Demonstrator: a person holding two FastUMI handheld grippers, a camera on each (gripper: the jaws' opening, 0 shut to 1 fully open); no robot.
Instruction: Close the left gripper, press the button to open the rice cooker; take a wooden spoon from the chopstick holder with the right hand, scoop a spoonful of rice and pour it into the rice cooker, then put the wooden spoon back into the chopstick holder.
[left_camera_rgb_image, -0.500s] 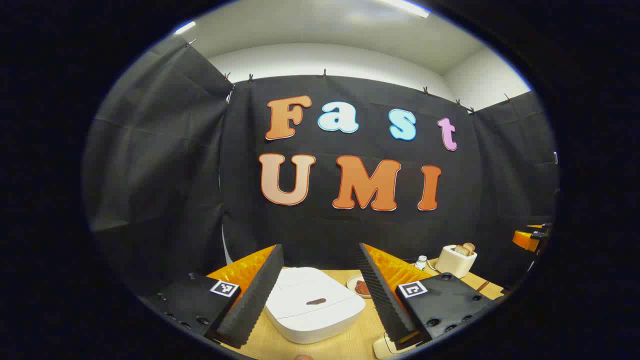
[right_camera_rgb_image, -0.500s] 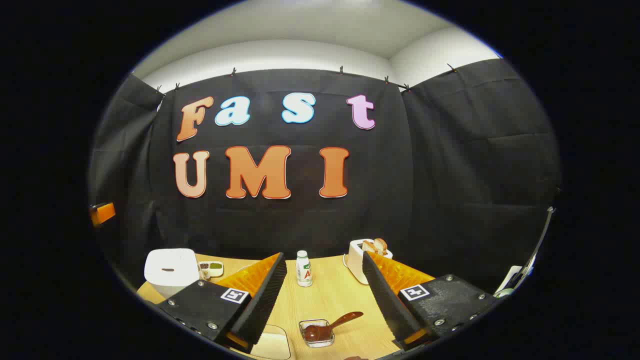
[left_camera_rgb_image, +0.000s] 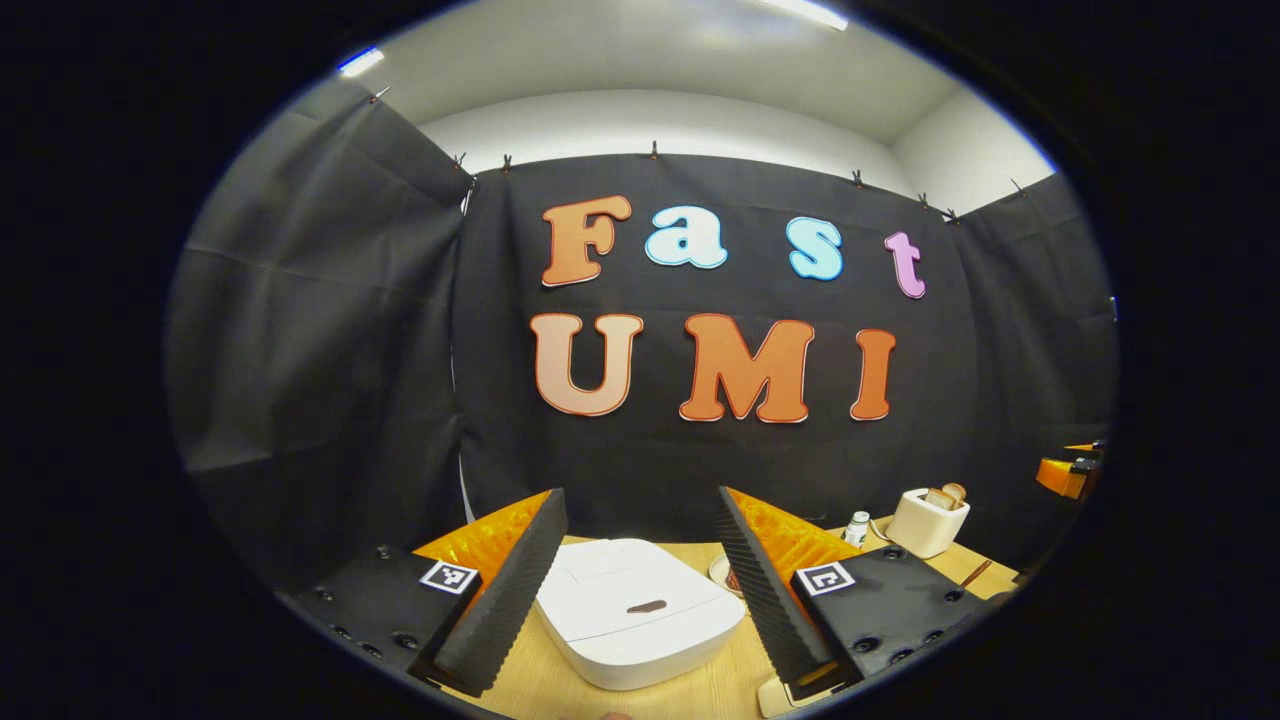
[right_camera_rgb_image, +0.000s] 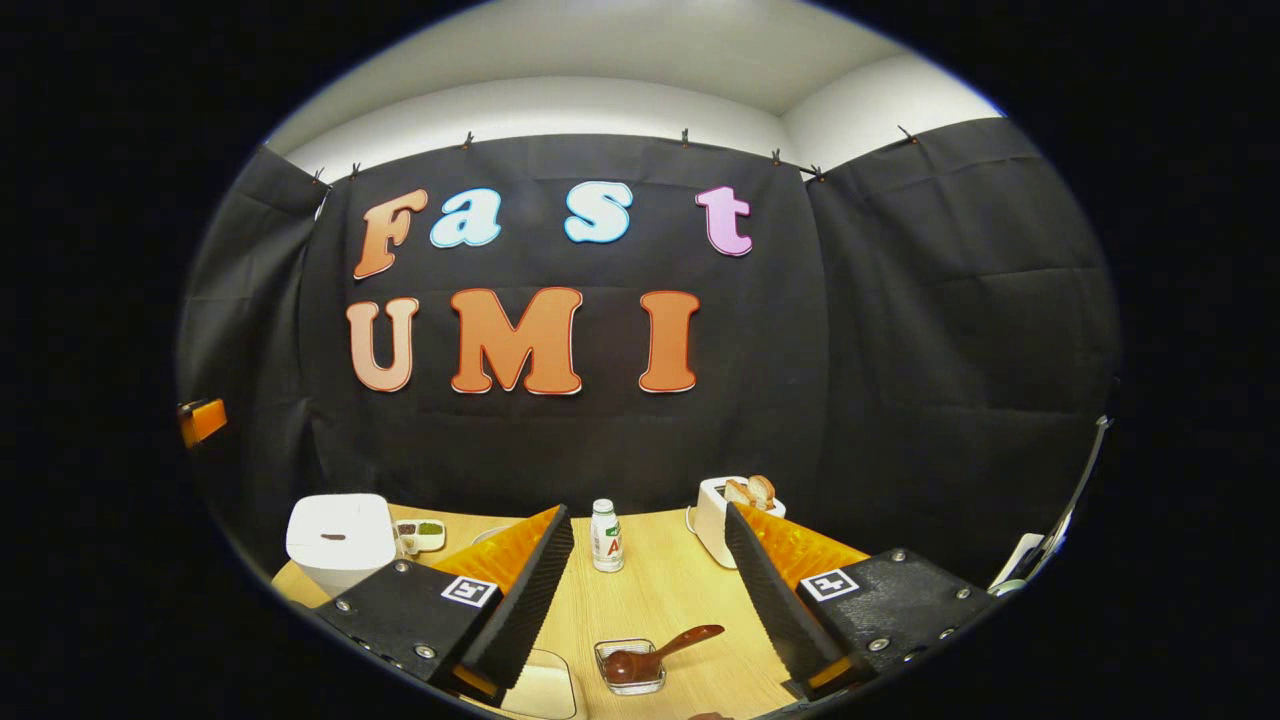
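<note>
My left claw (left_camera_rgb_image: 640, 575) hangs released above the shut rice cooker (left_camera_rgb_image: 640, 610) on the surface (right_camera_rgb_image: 660, 600). My right claw (right_camera_rgb_image: 650, 590) is released too, over the wooden spoon (right_camera_rgb_image: 655, 652) lying in its clear holder (right_camera_rgb_image: 630, 668).

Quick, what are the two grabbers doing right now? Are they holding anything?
Left gripper: open, holding nothing, above the closed rice cooker.
Right gripper: open, holding nothing; the wooden spoon lies below it.
</note>
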